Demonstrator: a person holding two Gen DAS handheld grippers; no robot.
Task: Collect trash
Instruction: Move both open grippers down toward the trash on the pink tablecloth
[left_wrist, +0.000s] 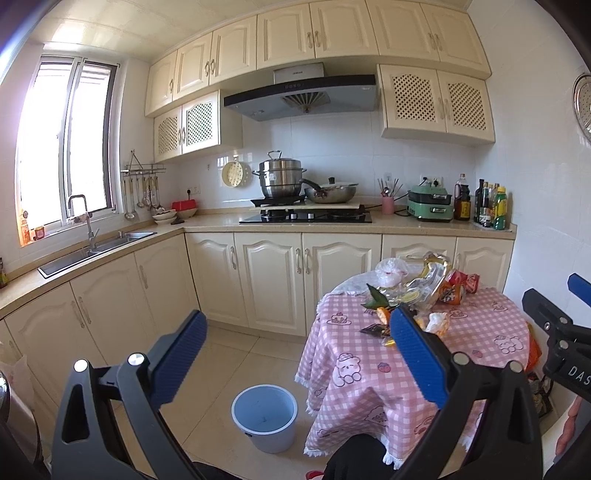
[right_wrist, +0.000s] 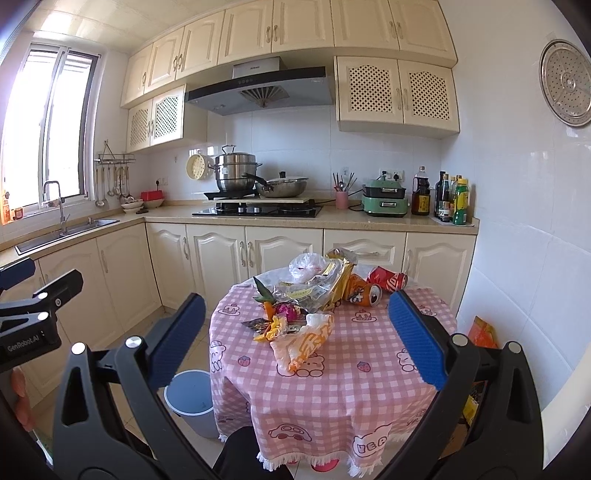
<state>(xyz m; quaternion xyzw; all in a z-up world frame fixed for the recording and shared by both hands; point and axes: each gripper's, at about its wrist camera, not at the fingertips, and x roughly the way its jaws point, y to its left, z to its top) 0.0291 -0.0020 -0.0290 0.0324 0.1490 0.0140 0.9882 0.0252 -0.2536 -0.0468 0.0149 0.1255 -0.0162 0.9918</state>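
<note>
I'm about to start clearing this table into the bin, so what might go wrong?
The orange can and red can lie on their sides and might roll off the table if nudged. The bin sits low beside the table, so a light wrapper may miss it. Both the left tool and right tool are open, holding nothing.

Steamer pot (right_wrist: 235, 168) on stove (right_wrist: 258, 210) — green appliance (right_wrist: 385, 202), bottles (right_wrist: 452, 199) on counter.

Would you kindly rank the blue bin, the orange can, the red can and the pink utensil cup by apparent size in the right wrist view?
Largest to smallest:
1. blue bin, though partly hidden
2. orange can and red can, too alike to separate
3. pink utensil cup, though it stands farther away, so unsure
</note>
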